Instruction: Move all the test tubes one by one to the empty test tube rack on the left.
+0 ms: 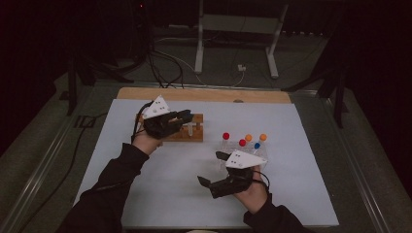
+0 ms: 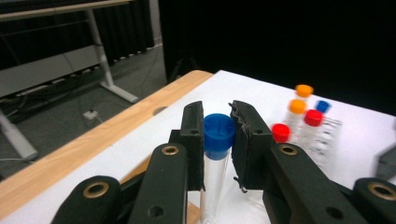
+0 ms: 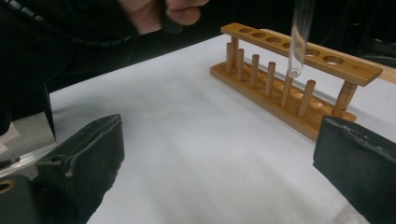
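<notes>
Nearest the person, on the white table (image 1: 160,194), the right gripper (image 1: 210,168) rests low with its jaws spread as wide as they go and nothing between them; in the right gripper view only bare tabletop lies between the two black pads (image 3: 86,158). Just beyond it, to its right in the high view, stands a clear plastic rack (image 1: 260,154) holding capped test tubes: two red caps (image 1: 226,136), two orange caps (image 1: 262,137) and one smaller blue cap (image 1: 257,145). Farther out and to the left, the left gripper (image 1: 187,116) is held above the wooden test-tube rack (image 1: 192,133), which sits on the table towards its far edge. That gripper is clamped on a clear test tube with a blue cap (image 2: 218,131): in the left gripper view both pads press on the sides of the cap and the top of the glass, and the tube hangs straight down between them. In the right gripper view the rounded bottom of the tube (image 3: 299,37) hovers clear of the wooden rack, just over its upper board with the row of round holes, not touching it and not yet in a hole. Behind the table's wooden far edge (image 1: 204,94) lies dark floor with cables and the white legs of a stand (image 1: 199,48).
</notes>
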The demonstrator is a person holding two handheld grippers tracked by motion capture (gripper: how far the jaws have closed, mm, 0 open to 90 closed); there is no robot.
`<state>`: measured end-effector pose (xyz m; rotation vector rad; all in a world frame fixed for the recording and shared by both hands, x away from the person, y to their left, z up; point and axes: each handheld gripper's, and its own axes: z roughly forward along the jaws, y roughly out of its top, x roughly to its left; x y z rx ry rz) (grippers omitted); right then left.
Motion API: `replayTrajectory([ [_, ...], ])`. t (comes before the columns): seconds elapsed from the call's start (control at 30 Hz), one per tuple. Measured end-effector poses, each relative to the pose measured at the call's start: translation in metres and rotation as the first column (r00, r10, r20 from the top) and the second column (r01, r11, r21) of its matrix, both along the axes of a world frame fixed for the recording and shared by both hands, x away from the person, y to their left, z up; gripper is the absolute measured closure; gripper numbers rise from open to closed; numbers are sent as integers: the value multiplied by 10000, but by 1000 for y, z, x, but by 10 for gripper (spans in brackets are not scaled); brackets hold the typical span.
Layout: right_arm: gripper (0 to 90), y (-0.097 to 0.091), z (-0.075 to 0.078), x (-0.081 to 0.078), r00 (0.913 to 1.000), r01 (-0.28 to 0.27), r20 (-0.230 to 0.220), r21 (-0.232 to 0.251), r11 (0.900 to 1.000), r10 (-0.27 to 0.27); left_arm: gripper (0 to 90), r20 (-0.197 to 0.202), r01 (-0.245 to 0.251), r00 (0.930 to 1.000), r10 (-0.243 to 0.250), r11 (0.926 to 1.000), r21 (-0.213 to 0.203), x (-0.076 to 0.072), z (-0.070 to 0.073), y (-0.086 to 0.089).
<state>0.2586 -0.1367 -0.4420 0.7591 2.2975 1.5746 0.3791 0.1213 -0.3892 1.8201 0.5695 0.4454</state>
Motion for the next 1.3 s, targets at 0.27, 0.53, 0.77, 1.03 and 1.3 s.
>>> replayTrajectory([
  [0.27, 0, -1, 1, -1, 9999, -72, 88, 53, 10000, 71, 769, -240, -446, 9988, 434, 9976, -522, 21, 1, 2],
  [0.53, 0, -1, 0, -1, 9999, -86, 58, 79, 9999, 86, 769, 29, -1029, 9947, 1032, 9933, -521, 39, -2, 1],
  [0.77, 0, -2, -1, 0, 9999, -108, 63, 47, 9999, 108, 769, -185, -1428, 9897, 1420, 9883, -541, 54, -15, -5],
  [1.03, 0, -4, 0, 0, 9999, -110, 38, 85, 9999, 109, 769, -305, -1736, 9845, 1726, 9842, -355, 59, -30, -10],
  [1.3, 0, -5, 0, -1, 9999, -156, -4, 128, 9998, 156, 768, -771, -1863, 9799, 1840, 9822, -243, 62, -49, -12],
])
